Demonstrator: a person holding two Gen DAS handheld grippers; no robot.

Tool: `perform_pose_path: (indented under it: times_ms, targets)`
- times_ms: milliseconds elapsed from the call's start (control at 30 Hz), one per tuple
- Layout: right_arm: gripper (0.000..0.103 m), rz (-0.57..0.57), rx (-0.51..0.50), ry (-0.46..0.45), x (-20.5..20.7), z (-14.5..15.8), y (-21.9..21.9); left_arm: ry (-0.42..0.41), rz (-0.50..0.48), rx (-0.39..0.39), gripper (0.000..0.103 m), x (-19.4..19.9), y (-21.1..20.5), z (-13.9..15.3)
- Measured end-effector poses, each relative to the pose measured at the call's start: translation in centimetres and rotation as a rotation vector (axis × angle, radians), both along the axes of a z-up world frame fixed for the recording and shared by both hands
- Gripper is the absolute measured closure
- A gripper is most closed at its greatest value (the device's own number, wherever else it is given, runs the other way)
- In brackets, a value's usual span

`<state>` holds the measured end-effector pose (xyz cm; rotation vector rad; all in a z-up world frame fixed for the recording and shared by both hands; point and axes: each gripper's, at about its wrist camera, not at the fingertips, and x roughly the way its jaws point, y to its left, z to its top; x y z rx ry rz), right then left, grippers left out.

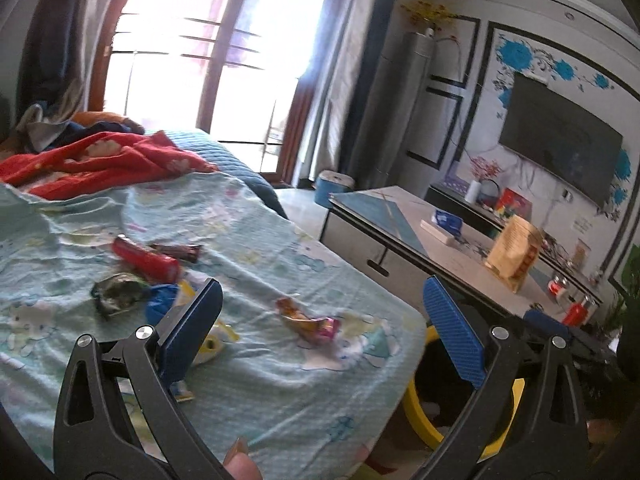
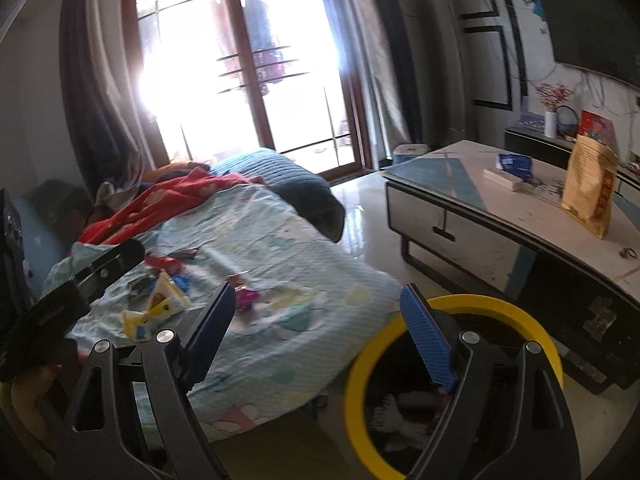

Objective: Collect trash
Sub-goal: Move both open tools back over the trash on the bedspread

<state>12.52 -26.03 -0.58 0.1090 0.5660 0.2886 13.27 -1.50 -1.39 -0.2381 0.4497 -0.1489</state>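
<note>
Across the bed (image 1: 280, 380), left of frame centre, wrappers (image 1: 146, 260) lie scattered; the yellow-rimmed bin (image 2: 492, 304) sits lower right. Left gripper (image 1: 324, 316) and right gripper (image 2: 320, 320) fingers are spread, empty.

A bed (image 1: 280, 380) under a pale cartoon sheet fills the lower left of the frame. Directly on it lie a red wrapper (image 1: 146, 260), a dark bar (image 1: 178, 251), a crumpled foil (image 1: 116, 294) and an orange-pink wrapper (image 1: 308, 320), with a red blanket (image 1: 100, 162) bunched at upper left.
</note>
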Motion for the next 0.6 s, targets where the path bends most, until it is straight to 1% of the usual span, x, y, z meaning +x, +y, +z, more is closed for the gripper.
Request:
perform_pose_path:
  times_ms: [600]
  targets:
    - [0.021,0.178,-0.015,0.013,0.1,0.4,8.3,0.003,0.192,-0.038,0.011,0.1,7.7,0.2]
